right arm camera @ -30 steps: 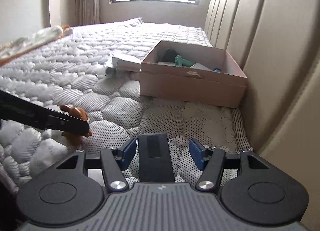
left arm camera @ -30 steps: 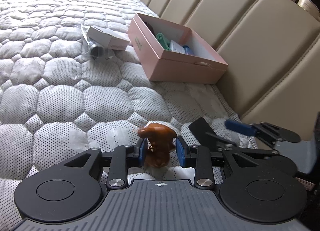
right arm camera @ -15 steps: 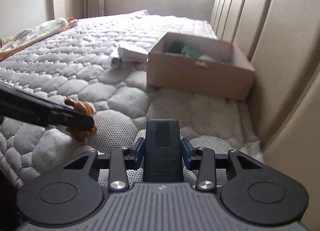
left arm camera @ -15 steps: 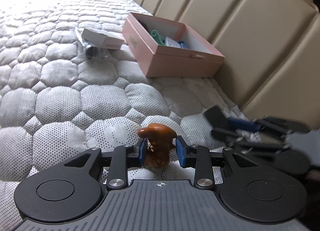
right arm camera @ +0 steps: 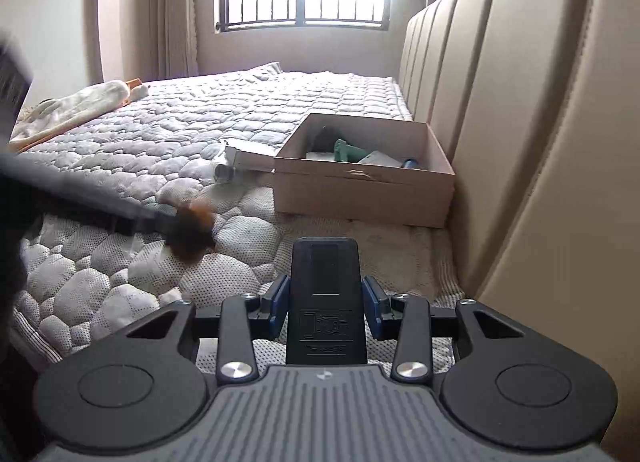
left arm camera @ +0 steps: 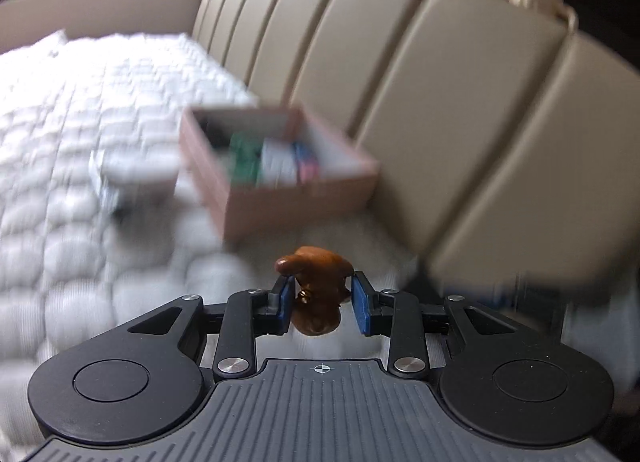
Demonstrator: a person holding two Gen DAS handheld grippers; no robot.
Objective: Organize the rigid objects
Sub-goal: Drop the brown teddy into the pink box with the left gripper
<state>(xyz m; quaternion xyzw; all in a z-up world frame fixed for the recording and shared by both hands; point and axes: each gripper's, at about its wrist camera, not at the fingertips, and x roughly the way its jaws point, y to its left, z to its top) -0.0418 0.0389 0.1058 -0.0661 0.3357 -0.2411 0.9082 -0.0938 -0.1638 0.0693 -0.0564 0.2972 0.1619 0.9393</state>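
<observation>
Small glossy brown carved figurine (left arm camera: pixel 316 294) pinched in my left gripper (left arm camera: pixel 320 298), pads pressed on both its sides; a second ago it sat on the white quilted mattress (right arm camera: pixel 200 133), now it's lifted clear, background all motion blur. Flat black rectangular plastic device (right arm camera: pixel 326 294) clamped in my right gripper (right arm camera: pixel 326 302); a second ago those fingers stood spread around it, now they're closed on its edges. Both pieces picked, so next is likely the carry to the open pink cardboard box (right arm camera: pixel 360 193) ahead by the beige padded headboard (right arm camera: pixel 520 121). Box already holds green and white items.
</observation>
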